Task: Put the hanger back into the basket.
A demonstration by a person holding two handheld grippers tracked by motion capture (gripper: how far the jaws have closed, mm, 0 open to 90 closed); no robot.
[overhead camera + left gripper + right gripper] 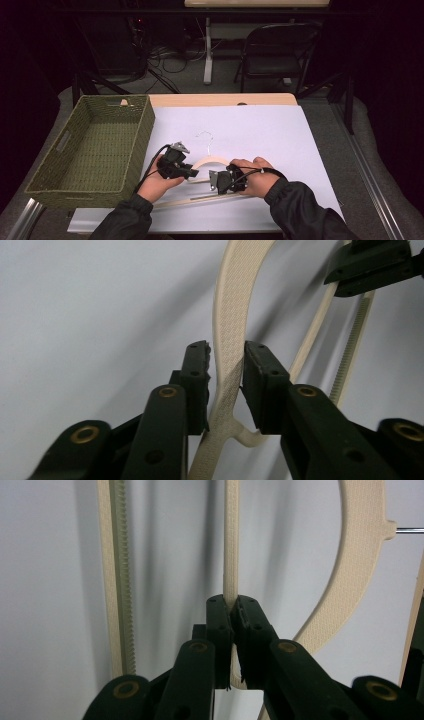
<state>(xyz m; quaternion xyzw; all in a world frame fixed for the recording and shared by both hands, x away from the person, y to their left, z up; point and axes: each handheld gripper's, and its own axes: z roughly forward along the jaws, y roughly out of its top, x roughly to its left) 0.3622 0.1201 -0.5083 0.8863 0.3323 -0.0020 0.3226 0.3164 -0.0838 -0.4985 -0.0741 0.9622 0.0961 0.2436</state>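
Note:
A cream wooden hanger [210,161] with a metal hook [206,137] lies on the white mat [260,130] near the front. My left gripper [192,173] [227,370] comes in from the left. Its pads sit against both sides of the hanger's curved arm [230,340]. My right gripper [214,181] [234,602] comes in from the right and is shut on a thin straight bar [231,540] of the hanger. A toothed bar [117,580] runs beside it. In the left gripper view the right gripper [370,265] sits at the top right.
A green woven basket [90,145] stands at the table's left, close to my left hand. Beyond the table are a folding chair [275,50] and cables on the floor. The mat reaches to the table's right and far edges.

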